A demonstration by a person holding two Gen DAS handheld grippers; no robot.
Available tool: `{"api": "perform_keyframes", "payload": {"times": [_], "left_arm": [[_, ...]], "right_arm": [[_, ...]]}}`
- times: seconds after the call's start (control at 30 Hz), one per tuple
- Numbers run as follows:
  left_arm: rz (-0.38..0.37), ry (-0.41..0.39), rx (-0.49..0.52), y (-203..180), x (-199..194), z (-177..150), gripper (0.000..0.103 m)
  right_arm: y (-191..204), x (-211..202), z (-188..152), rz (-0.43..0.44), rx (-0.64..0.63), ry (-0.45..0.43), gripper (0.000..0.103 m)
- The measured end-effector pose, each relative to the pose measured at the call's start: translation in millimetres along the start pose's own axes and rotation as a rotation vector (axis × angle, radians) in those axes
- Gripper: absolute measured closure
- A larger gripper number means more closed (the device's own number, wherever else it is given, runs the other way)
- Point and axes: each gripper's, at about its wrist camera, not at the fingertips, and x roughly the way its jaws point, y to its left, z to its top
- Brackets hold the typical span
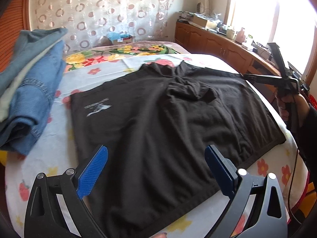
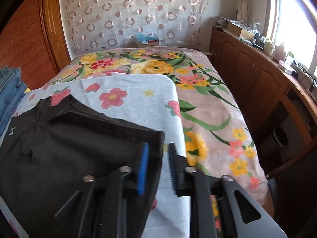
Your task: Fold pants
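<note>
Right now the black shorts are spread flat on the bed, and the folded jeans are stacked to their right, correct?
Not quite. The black shorts are spread flat on the bed, but the folded jeans are stacked to their left, not their right. The left wrist view shows this.

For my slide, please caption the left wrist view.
Open left tool hovers over black shorts spread on a floral bed sheet.
</note>
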Motion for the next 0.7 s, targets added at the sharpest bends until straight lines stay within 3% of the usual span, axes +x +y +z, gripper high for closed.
{"api": "perform_keyframes", "payload": {"times": [0.33, 0.5, 0.7], "left_arm": [[0.052, 0.002, -0.045, 25.3, -20.8, -24.4, 0.007], [0.073, 0.013, -0.064, 36.7, -29.3, -40.8, 0.011], [0.090, 0.014, -0.089, 44.9, -40.5, -60.4, 0.017]], "right_arm": [[30.2, -61.9, -63.6, 0.120, -0.078, -0.093, 0.053], [33.6, -67.8, -91.1, 0.160, -0.075, -0.091, 0.050], [40.0, -66.8, -101.4, 0.161, -0.116, -0.081, 0.050]]}}
